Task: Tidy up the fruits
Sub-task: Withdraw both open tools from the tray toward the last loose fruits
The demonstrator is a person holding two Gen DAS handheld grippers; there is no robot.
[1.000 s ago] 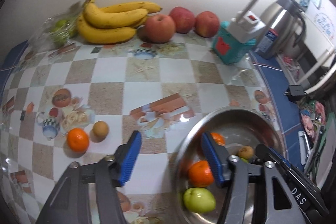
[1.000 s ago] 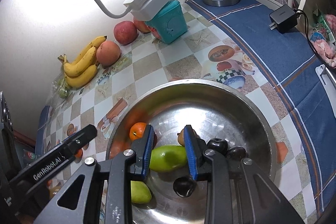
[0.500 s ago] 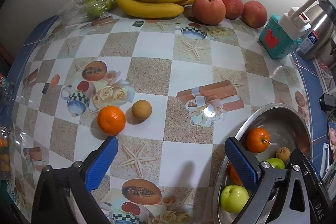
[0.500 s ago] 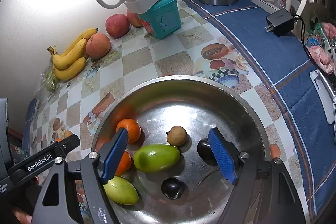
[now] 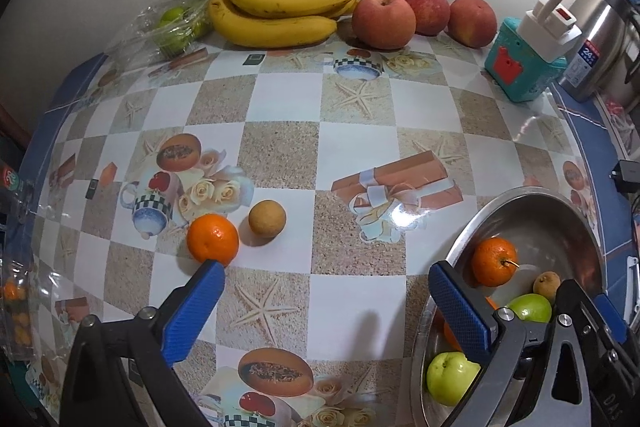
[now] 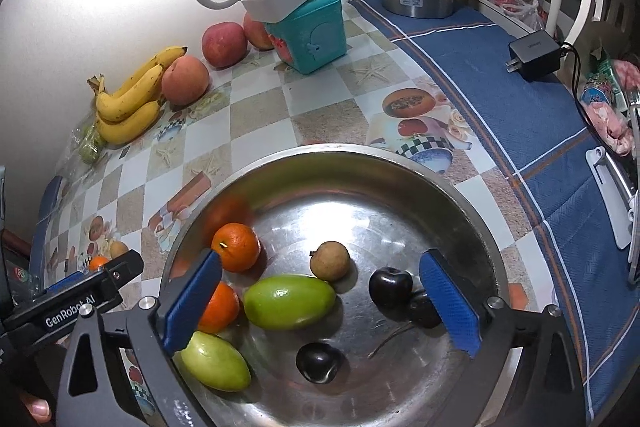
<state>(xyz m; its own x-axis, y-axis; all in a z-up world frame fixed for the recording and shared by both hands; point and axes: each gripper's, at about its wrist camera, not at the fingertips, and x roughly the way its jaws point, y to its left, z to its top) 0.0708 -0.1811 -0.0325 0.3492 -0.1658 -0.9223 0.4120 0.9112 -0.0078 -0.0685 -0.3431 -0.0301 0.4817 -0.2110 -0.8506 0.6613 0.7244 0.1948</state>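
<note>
Since a second ago both hand-held grippers have spread from nearly together to wide apart, and the left one has swung off the bowl toward the loose fruit. Table (image 5: 352, 107), checkered cloth. Steel bowl (image 6: 400, 163) is the landmark: inside it two green mangoes (image 6: 289, 302), two oranges (image 6: 236, 247), a brown longan (image 6: 330, 260), three dark plums (image 6: 390, 287). Right hand-held gripper (image 6: 320, 307) hangs over the bowl's near half, fingers wide apart, holding nothing. Left hand-held gripper (image 5: 326, 307) sits left of the bowl, fingers wide apart and empty; its left fingertip (image 5: 200, 297) just below a loose orange (image 5: 213, 239). A second brown longan (image 5: 267, 218) lies just beside that orange, both well left of the bowl. Bananas (image 5: 280, 7) and apples (image 5: 383, 21) line the wall far behind the bowl.
</note>
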